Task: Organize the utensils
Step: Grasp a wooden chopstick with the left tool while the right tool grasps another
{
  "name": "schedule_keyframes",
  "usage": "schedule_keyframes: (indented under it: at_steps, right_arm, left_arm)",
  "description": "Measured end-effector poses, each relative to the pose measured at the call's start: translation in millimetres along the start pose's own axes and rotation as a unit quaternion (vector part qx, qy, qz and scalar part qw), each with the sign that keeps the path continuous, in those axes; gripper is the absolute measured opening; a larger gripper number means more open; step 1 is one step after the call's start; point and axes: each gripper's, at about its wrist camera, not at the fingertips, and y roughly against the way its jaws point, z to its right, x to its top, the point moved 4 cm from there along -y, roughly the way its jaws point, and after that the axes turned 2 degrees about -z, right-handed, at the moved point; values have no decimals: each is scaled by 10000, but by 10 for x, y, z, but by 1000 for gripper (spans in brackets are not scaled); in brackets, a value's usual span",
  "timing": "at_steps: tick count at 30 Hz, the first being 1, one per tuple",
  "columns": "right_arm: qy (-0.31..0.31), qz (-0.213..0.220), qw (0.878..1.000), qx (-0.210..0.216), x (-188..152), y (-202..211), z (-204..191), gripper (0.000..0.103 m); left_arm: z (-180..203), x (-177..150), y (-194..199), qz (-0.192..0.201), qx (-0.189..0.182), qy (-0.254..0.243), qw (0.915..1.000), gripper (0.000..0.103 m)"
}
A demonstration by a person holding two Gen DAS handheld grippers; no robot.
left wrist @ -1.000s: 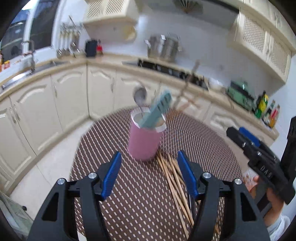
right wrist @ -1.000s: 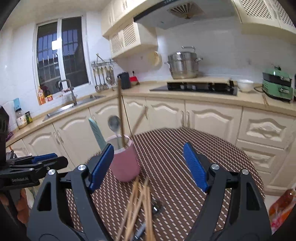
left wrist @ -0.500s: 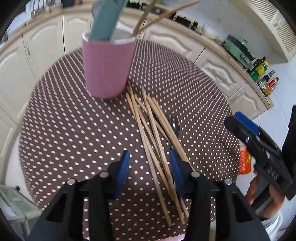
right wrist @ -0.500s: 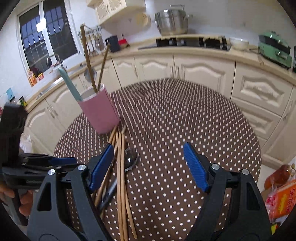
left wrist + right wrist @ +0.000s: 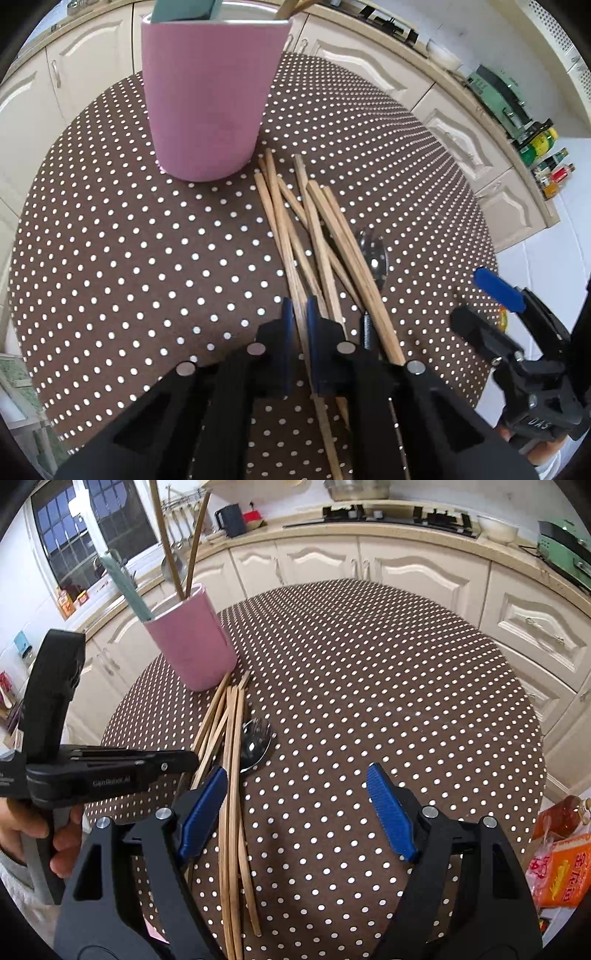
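One chopstick [image 5: 295, 295] from the pile [image 5: 317, 236] on the dotted table [image 5: 147, 258] sits pinched in the shut left gripper [image 5: 299, 314]. It lies long-ways toward the pink cup [image 5: 207, 103], just ahead. Right gripper [image 5: 295, 801], wide open and empty, hovers beside the pile.

matt pale wood chopsticks [image 5: 321, 251] | glossy metal spoon [image 5: 373, 258] | smooth matt pink cup [image 5: 207, 99] | dotted brown cloth tablecloth [image 5: 129, 258]

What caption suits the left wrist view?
Left gripper shut on one wooden chopstick from the pile beside the pink cylindrical cup on the dotted brown tablecloth.
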Motion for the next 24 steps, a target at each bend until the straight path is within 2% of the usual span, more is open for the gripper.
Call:
schedule_keyframes:
  at_steps: [2,4,9,11,13,20,24]
  right_arm:
    - [93,-85,9999,20,8,-30,-47,76]
    - [171,-195,9996,59,22,-55,-92,66]
    - [346,-584,9977,92,62,-225,-221,48]
    - [378,-728,9965,132,66,-292,-261,44]
    - [403,-827,9957,131,67,-350,-285,38]
    - [448,-997,9940,92,132,-455,-375,35]
    - [600,-1134,9917,50,171,-507,-490,35]
  left_arm:
    - [-8,-13,15,47,-24,28,10000,5]
    - [-45,-41,54,114,-26,24,9999,5]
    - [-192,-160,219,203,-54,74,9998,5]
    - [-207,-191,273,230,-93,61,9997,5]
    - [-239,-229,323,260,22,28,9997,5]
    - [-456,-372,417,174,311,5,9994,5]
    - [-575,-422,480,120,284,44,9995,5]
